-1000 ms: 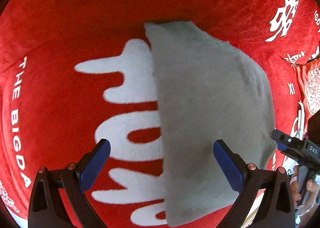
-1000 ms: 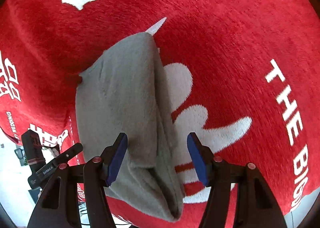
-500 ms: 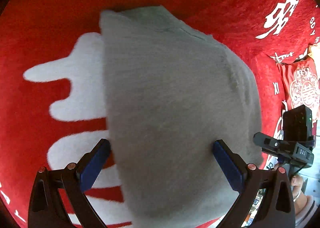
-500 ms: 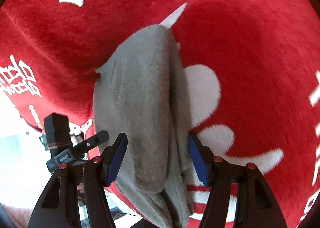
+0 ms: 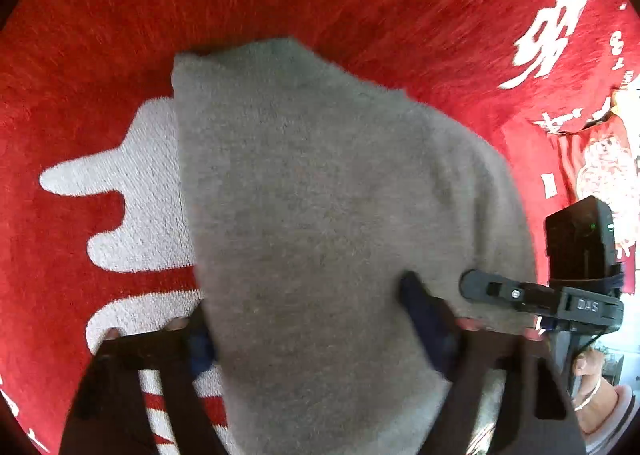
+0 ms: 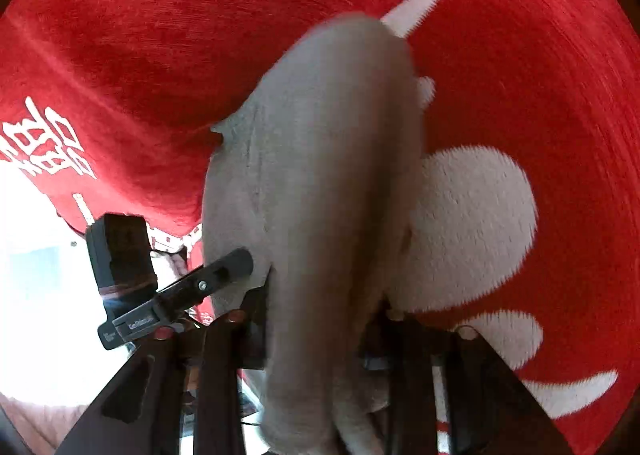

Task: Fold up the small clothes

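Both grippers, L [image 5: 316, 331] & R [image 6: 316, 331], clamped on grey garment [image 5: 320, 215], over red cloth [image 5: 100, 35].

The left gripper [image 5: 316, 331] is showing black angular finger arms carrying dark blue pads [image 5: 426, 323], with small reddish screws at the arm joints. The right gripper [image 6: 320, 335] is presenting the same black frame and red-brown screws, its pads mostly hidden. In the left wrist view, the right gripper body is displaying white "DAS" lettering, a silver screw and a green indicator light. A bare-skinned hand [image 5: 588, 375] is wearing a thin silver bangle.
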{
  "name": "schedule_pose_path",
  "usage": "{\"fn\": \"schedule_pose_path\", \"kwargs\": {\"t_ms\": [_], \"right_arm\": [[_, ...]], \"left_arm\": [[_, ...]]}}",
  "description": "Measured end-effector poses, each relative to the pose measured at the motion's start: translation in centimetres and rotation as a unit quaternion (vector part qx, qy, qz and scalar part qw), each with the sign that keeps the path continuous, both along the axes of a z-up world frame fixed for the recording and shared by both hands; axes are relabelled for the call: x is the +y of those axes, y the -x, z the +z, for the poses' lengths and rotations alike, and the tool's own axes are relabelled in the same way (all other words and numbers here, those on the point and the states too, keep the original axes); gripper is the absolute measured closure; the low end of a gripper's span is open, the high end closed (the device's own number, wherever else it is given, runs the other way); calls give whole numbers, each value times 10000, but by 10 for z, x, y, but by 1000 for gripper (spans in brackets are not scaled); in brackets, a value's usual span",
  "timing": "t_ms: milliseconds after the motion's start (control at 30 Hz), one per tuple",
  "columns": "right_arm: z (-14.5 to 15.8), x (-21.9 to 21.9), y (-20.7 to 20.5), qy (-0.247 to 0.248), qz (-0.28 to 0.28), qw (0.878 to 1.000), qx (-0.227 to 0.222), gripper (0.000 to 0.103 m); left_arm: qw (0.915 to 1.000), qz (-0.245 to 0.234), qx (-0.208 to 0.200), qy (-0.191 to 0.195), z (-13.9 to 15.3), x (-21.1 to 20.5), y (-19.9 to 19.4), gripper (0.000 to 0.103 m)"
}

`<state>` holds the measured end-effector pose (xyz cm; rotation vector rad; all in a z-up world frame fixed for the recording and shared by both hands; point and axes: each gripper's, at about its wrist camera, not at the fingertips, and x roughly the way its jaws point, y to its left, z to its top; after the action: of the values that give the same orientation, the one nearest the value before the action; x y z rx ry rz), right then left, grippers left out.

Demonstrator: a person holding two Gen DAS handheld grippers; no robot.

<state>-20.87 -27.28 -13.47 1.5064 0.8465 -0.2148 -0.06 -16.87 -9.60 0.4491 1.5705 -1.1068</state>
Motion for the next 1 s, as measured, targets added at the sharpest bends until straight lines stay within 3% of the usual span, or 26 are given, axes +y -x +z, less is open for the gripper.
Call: {"fn": "schedule_pose_path", "kwargs": {"t_ms": [100,533,800,1000], "right_arm": [[12,4,0,28,-74,9999,-134,72],[71,44,-18,-4,-176,9980,-615,72],[90,101,-53,-176,-121,9968,-775,72],[77,152,-88,-459,1,9955,-829,72]], "left_arm": [[9999,5,-2,117,10,7,-4,54],[9972,-106,122,724,65,56,-18,56],[9977,34,44,669,95,126,-52,56],[9990,170,-101,394,88,185,-76,56]]}}
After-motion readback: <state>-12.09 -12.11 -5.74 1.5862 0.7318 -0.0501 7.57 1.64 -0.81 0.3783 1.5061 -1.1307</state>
